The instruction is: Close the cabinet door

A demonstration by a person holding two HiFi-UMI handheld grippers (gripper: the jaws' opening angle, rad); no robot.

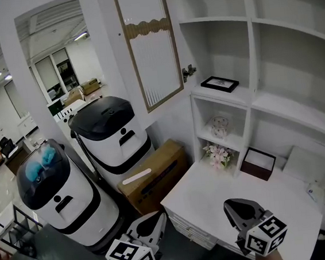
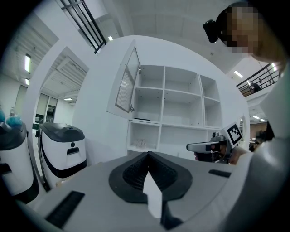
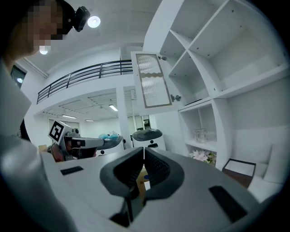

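Both pairs of jaws are pressed together with nothing between them. In the head view the left gripper (image 1: 151,223) and right gripper (image 1: 240,206) sit low, well apart from the cabinet door (image 1: 149,47). The door stands swung open, its long axis upright, hinged at its right edge to the shelf unit (image 1: 251,42). It lies at twelve o'clock from the left gripper and eleven from the right. The left looks nearer its free edge, so it is probably the one to push.

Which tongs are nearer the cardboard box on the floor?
Left. The left tongs hover by the cardboard box, off the white desk's edge; the right tongs are over that desk, farther from the box.
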